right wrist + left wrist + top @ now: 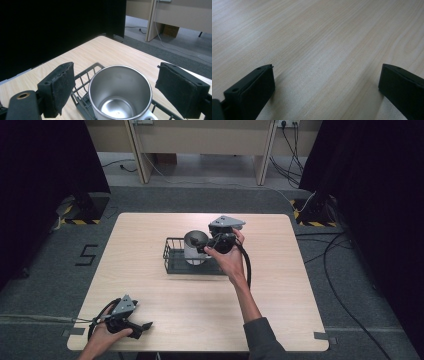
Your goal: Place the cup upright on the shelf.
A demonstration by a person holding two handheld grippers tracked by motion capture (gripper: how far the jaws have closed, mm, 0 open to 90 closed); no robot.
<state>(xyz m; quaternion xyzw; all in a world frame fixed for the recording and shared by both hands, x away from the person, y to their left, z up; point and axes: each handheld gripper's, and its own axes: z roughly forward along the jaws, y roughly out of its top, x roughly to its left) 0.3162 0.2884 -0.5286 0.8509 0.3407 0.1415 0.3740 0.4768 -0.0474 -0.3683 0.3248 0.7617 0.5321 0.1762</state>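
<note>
Two tools are in use over a pale wooden worktop (150,240). The right tool (201,243) is held above a dark wire basket (172,255) that sits near the middle of the worktop, and a steel mug (194,251) stands upright inside that basket, toward its right end. In the right gripper view the mug (120,92) is seen from above, empty, its round rim lying between the two black jaws. The jaws stand apart on either side of the rim and neither pad touches the metal; a gap shows on both sides. A pale handle juts from the mug's lower edge in that view, and the basket's wire wall (83,77) runs just behind the mug.

The left tool (145,326) rests low at the near left corner of the worktop, well apart from the basket, with the person's hand wrapped around its body. In the left gripper view its jaws are spread wide, with bare wood (317,50) between them and nothing held.
</note>
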